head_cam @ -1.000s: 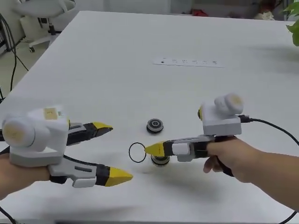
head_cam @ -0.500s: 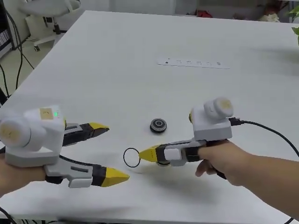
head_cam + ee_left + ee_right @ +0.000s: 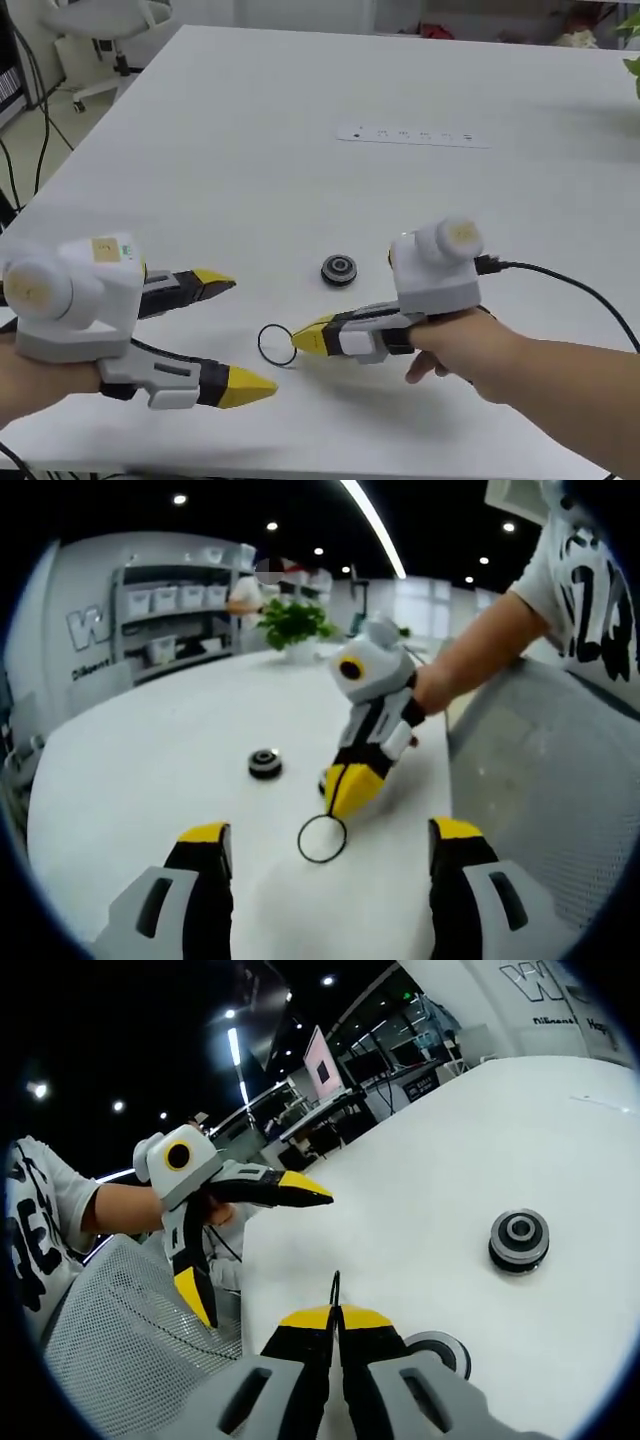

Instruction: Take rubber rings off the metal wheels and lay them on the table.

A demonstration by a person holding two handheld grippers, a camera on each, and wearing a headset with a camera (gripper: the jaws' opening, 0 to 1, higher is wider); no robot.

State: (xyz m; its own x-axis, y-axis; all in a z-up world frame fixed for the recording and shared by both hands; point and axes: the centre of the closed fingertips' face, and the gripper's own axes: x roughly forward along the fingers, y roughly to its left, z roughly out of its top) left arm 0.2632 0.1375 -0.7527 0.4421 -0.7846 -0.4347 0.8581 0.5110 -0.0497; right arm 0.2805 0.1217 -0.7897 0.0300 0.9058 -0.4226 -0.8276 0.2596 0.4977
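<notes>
Ring [image 3: 260,345] is pinched at its edge in the closed tips of the right gripper [image 3: 298,340], low over the table [image 3: 300,150]; whether it touches the top I cannot tell. Near wheel [image 3: 440,1348] sits just beside those jaws, and far wheel [image 3: 339,269] stands apart beyond them. Left gripper [image 3: 255,334] hovers near the ring, jaws spread wide, holding nothing.

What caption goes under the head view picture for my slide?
Shut right gripper holds a rubber ring at the table, left gripper open nearby.
</notes>
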